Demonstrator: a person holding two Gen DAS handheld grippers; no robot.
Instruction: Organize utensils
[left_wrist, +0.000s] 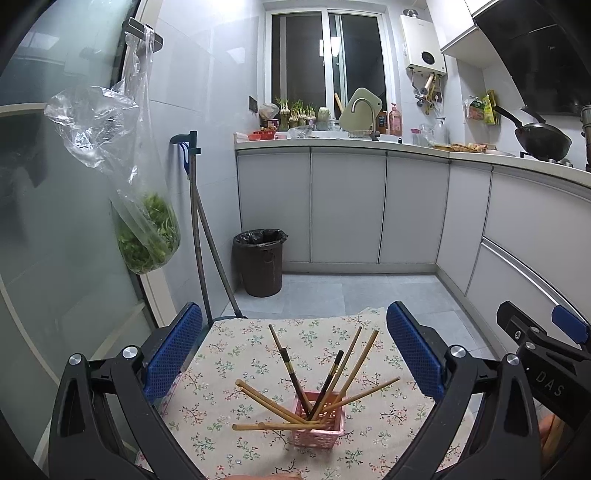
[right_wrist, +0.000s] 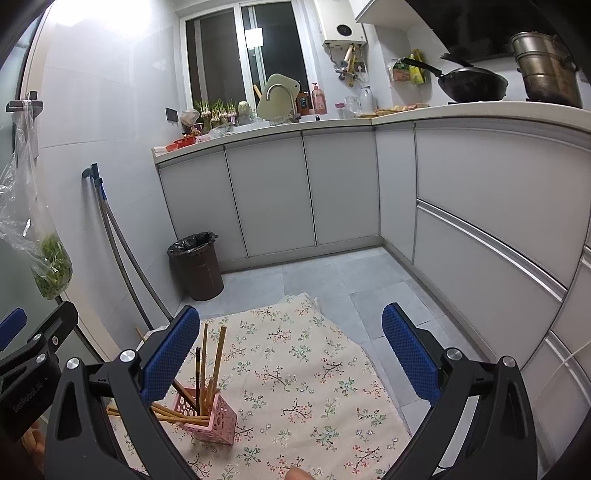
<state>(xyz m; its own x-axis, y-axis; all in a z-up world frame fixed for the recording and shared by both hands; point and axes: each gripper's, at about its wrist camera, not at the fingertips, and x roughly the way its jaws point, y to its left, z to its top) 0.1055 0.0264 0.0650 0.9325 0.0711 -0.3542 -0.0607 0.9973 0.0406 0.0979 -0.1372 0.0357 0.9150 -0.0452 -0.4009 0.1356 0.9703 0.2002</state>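
A small pink perforated holder (left_wrist: 320, 421) (right_wrist: 207, 417) stands on a floral tablecloth (left_wrist: 240, 354) (right_wrist: 295, 369). Several chopsticks (left_wrist: 334, 373) (right_wrist: 218, 354), light wooden and dark ones, fan out of it. My left gripper (left_wrist: 293, 350) is open above and behind the holder, with nothing between its blue pads. My right gripper (right_wrist: 290, 350) is open too, to the right of the holder, and holds nothing. Its left finger (right_wrist: 170, 354) overlaps the holder in the right wrist view. The right gripper's body shows at the right edge of the left wrist view.
Beyond the cloth-covered table lie a grey tiled floor (left_wrist: 332, 291), a brown bin (left_wrist: 260, 262) with a black liner, and mop handles (left_wrist: 201, 236) leaning on the wall. White cabinets (left_wrist: 347, 206) run along the back and right. A bag of greens (left_wrist: 147, 229) hangs at left.
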